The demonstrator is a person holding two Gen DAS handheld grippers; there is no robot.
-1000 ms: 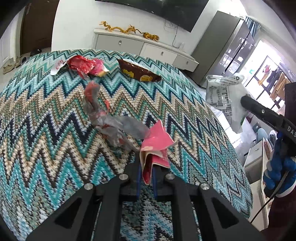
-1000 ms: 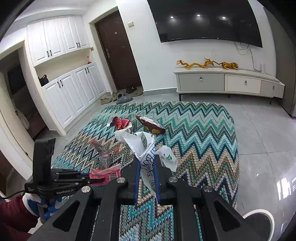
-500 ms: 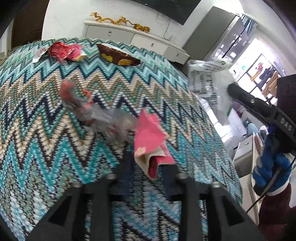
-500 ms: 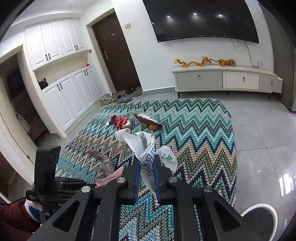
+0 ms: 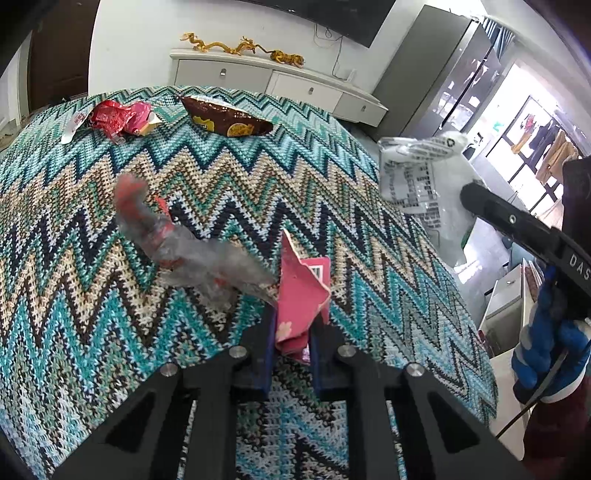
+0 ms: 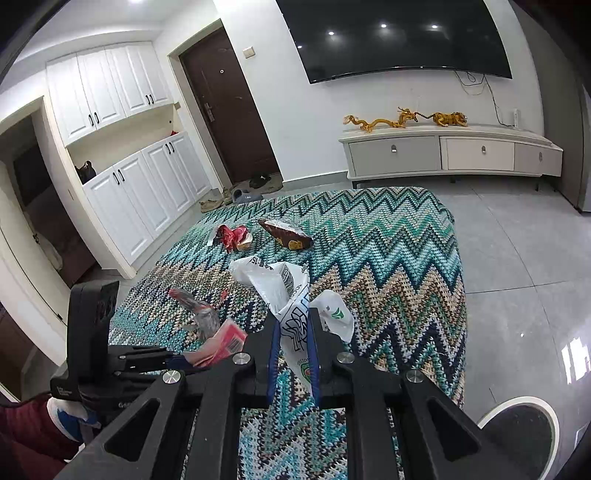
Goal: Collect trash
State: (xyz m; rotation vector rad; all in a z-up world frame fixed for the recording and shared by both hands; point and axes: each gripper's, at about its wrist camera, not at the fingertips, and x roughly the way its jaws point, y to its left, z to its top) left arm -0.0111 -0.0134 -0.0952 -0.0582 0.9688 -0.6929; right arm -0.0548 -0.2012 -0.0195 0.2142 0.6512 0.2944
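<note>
L tool [image 5: 291,343] was pinching a pink wrapper [image 5: 301,295] w/ a crumpled clear-red wrapper [image 5: 177,240] trailing off it, above the zigzag rug [image 5: 110,332]. R tool [image 6: 293,354] was clamped on a white plastic bag [image 6: 284,291]; bag contents not visible. Red wrapper [image 5: 118,118] and brown snack pack [image 5: 229,120] lay on rug's far end, near each other. Only R view showed the door [image 6: 229,107] + TV [image 6: 399,33].
</note>
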